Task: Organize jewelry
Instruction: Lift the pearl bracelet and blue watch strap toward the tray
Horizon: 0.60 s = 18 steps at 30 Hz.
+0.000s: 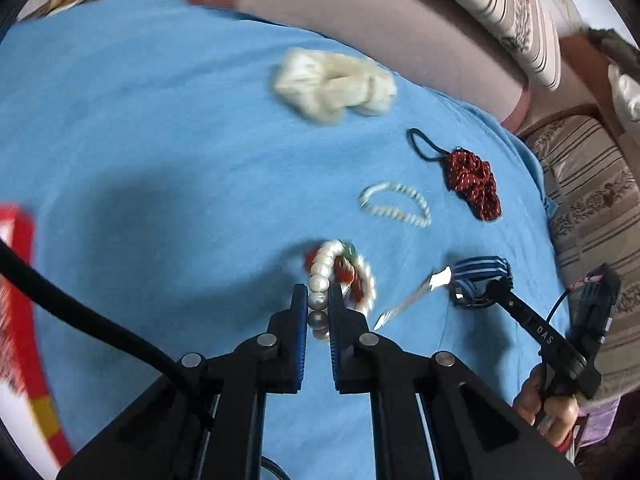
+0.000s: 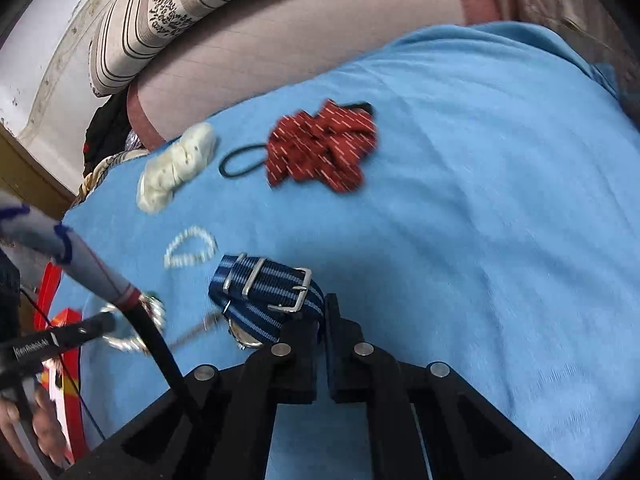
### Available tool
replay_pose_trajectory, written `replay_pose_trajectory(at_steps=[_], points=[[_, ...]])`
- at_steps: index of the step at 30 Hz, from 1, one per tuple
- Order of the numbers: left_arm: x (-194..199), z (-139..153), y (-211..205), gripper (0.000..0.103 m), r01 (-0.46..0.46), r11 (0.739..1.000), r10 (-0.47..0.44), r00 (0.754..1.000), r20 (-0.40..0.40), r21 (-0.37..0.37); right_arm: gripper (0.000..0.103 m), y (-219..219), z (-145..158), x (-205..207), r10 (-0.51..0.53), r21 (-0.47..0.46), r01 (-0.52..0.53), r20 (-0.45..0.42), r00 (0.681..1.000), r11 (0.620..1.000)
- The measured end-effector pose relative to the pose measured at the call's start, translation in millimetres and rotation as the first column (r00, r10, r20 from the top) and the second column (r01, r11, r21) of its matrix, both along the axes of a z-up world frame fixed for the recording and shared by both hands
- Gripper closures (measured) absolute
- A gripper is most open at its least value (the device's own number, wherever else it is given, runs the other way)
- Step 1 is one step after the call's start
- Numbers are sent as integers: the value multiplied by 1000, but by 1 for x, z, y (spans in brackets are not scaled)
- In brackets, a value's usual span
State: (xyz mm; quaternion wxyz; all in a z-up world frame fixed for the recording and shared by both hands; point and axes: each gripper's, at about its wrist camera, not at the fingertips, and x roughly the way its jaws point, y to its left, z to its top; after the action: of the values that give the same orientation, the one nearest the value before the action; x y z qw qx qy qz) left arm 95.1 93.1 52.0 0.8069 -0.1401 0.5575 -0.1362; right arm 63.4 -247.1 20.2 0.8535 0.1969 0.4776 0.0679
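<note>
Sky-blue cloth [image 2: 480,200]; dark red scrunchie [image 2: 322,146] with white flecks; navy strap [image 2: 266,290] striped pale blue; cream scrunchie [image 1: 334,86]; white pearls [image 1: 322,272]; black hair tie [image 2: 244,162].

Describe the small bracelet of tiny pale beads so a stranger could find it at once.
Start at the blue cloth covering the bed. Between the cream scrunchie and the large-pearl strand clamped in the left gripper lies the thin beaded bracelet, left of the red scrunchie. It alone is a thin open loop of tiny whitish beads.
</note>
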Motion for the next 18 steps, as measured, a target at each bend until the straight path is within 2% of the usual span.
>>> replay_pose_trajectory(at_steps=[6, 8, 12, 18], points=[[-65, -7, 52, 94, -47, 999, 47, 999, -18, 24, 100, -18, 0, -61, -16, 61, 18, -25, 1000, 998], [-86, -13, 64, 94, -56, 998, 56, 998, -34, 8, 100, -21, 0, -76, -19, 73, 21, -29, 999, 997], [-114, -23, 72, 94, -57, 998, 57, 997, -43, -15, 100, -25, 1, -102, -22, 86, 25, -34, 999, 996], [-137, -16, 72, 94, -82, 996, 83, 997, 10, -33, 100, -13, 15, -117, -9, 53, 9, 12, 1000, 999]])
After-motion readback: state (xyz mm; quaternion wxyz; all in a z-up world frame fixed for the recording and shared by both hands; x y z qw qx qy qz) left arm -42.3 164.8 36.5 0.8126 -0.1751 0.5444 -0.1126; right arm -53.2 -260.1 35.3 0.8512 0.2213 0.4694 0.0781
